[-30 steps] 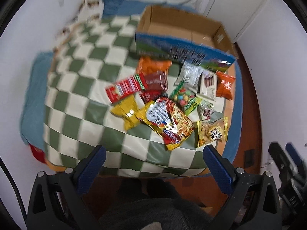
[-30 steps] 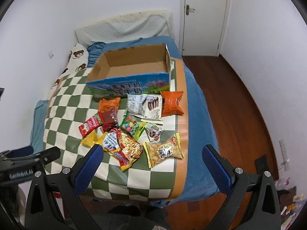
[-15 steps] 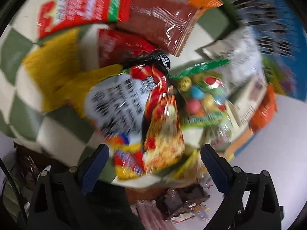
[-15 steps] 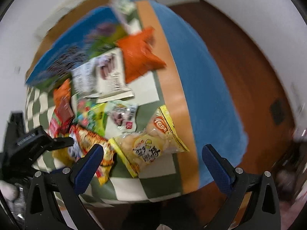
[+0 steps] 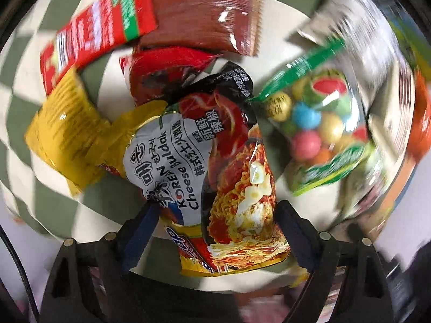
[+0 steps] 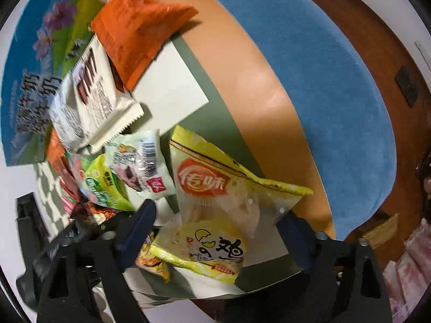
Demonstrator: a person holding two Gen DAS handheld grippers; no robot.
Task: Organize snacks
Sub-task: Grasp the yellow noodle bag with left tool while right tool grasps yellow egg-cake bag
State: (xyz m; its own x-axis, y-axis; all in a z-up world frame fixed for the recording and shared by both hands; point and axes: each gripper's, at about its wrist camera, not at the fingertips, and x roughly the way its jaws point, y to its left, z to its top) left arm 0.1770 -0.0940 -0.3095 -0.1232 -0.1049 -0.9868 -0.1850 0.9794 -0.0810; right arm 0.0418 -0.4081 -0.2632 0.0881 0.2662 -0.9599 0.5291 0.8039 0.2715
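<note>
Two hand-held grippers come down at once on a spread of snack packets lying on a green-and-white checked blanket (image 5: pixel 24 113), each straddling its own bag as the pick-up step of the sorting job gets under way.

From the left wrist view, the left gripper (image 5: pixel 215 215) points almost straight down over a glossy yellow, red and black packet of Korean cheese noodles (image 5: pixel 212 167). Its jaws are closing, blue pads either side of the packet's lower half, but not yet pressing on the film. Just beside it lies a clear, green-trimmed bag of coloured candy balls (image 5: pixel 315 126).

From the right wrist view, the right gripper (image 6: pixel 215 223) tilts steeply downward over a pale yellow, partly see-through crisp bag with an orange logo (image 6: pixel 218 207), which sits near the blanket's orange border (image 6: pixel 269 102). Its jaws too are closing around the bag, with a gap showing at each pad.

Behind the pile stands a blue printed cardboard box (image 6: pixel 21 62), the likely destination, its near wall touching the farthest packets.

Next, by this reading, each pair of pads must finish pinching the soft, air-filled film firmly enough to lift without it slipping, then carry both bags clear of their neighbours and over the box wall.
</note>
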